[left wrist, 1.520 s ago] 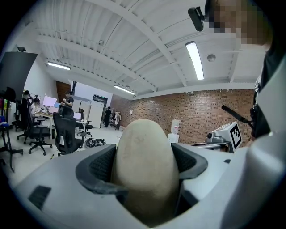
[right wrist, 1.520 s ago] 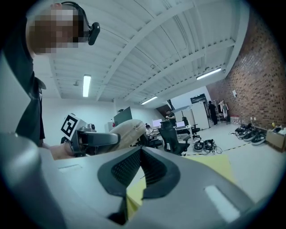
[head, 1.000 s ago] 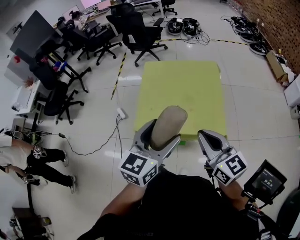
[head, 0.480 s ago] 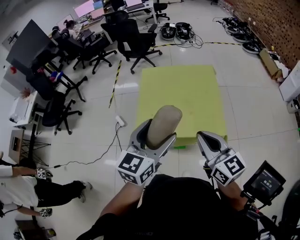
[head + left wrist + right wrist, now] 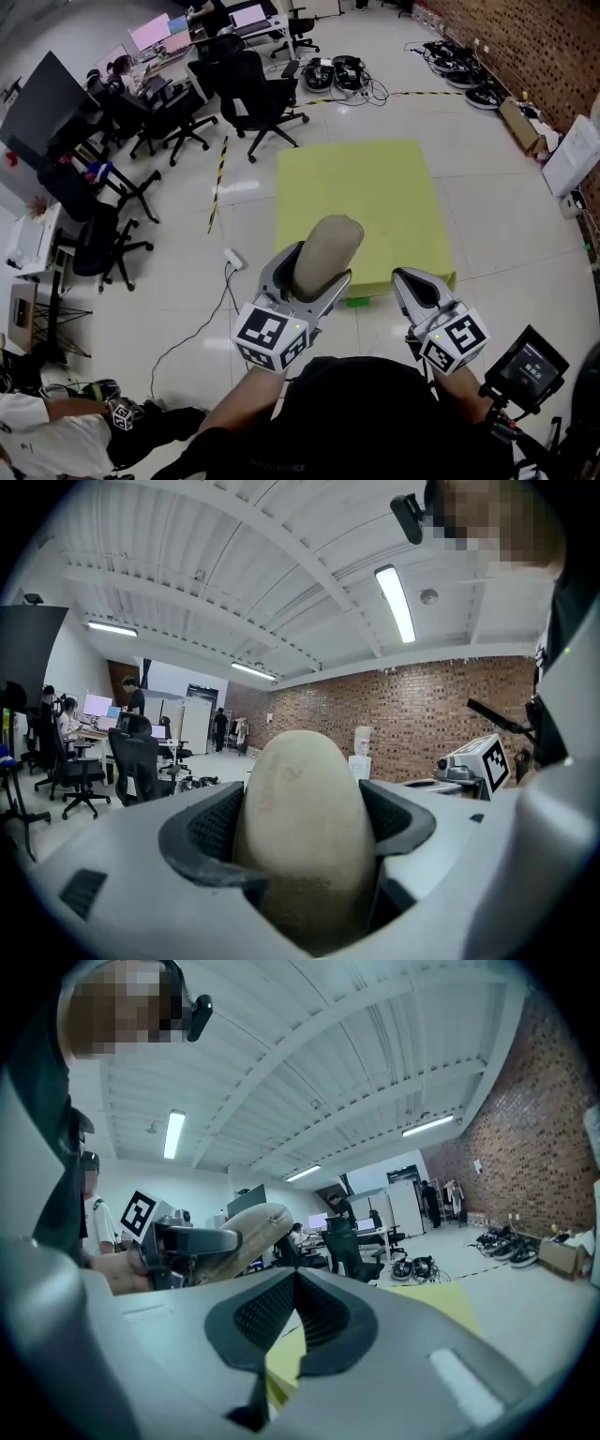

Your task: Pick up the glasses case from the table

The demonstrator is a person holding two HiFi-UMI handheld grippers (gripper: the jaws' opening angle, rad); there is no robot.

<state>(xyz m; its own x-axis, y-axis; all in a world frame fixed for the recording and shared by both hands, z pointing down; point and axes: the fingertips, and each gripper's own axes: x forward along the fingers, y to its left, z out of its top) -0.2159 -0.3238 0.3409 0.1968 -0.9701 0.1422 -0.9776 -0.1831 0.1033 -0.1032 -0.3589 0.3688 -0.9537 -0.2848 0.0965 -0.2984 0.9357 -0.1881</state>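
No readable print shows anywhere. The only markings are the black-and-white square patterns on the left tool's cube (image 5: 272, 337) and the right tool's cube (image 5: 454, 341), and what shows on the small screen (image 5: 528, 361) at the person's right is too small to read.

The glasses case (image 5: 323, 248) is a smooth, rounded oblong, beige and matte, with a fine fabric-like grain and a seam line along its side. The left tool (image 5: 312, 270) holds it. Its dark, ribbed pads (image 5: 211, 829) press on both flanks of the case's lower part, spread about as wide as the case, and the domed upper end sticks out well past the tips. The case is tilted up and away from the person, in the air and clear of the desk (image 5: 375, 178). In the head view it shows over the desk's near edge, towards the near left corner.

The desk top is a flat yellow-green rectangle with a soft, dull surface.

The right tool (image 5: 413, 278) holds nothing: its jaws are closed, pads meeting at the tips, with only a sliver of the yellow-green top showing below the point where they meet. It hangs just off the desk's near right corner, beside the left tool but not touching it.

Behind the desk stand black office chairs (image 5: 253, 94) on a pale glossy floor (image 5: 506, 225).
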